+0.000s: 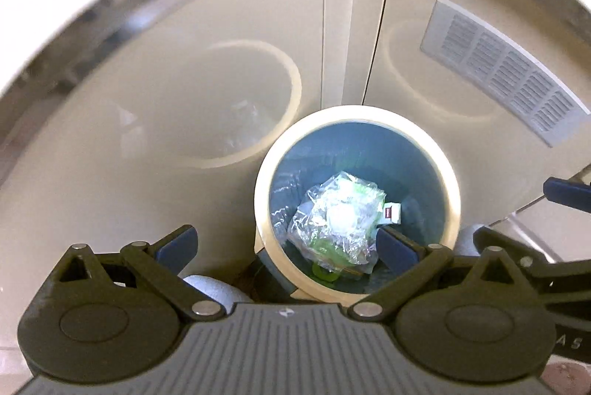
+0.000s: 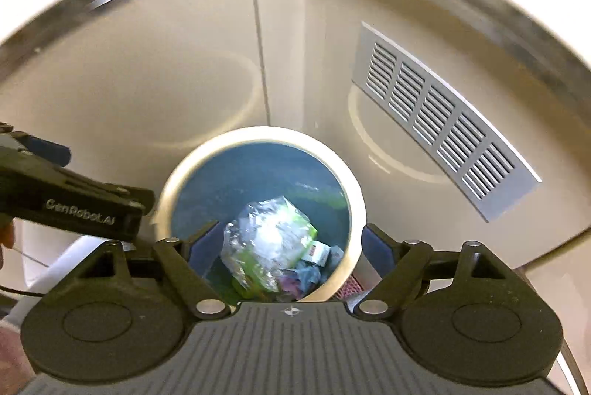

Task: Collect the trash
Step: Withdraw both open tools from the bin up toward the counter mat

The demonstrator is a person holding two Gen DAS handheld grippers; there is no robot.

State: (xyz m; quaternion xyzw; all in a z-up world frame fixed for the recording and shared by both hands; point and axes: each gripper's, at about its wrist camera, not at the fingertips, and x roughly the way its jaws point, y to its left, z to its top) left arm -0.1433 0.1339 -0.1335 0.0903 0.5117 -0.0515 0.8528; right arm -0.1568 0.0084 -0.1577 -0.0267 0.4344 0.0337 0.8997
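Only in the right wrist view, purple scraps (image 2: 291,284) under the crumpled plastic wrapper (image 2: 269,240); both claws wide, empty.

Bin (image 1: 452,173) mouth open above; cabinet doors (image 1: 221,26) seemingly close behind.

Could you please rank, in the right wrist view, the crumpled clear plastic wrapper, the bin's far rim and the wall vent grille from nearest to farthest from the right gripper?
From the right gripper:
1. Crumpled clear plastic wrapper, in the bin, just below the fingers.
2. Bin's far rim, beyond the wrapper.
3. Vent grille, on the wall, upper right.
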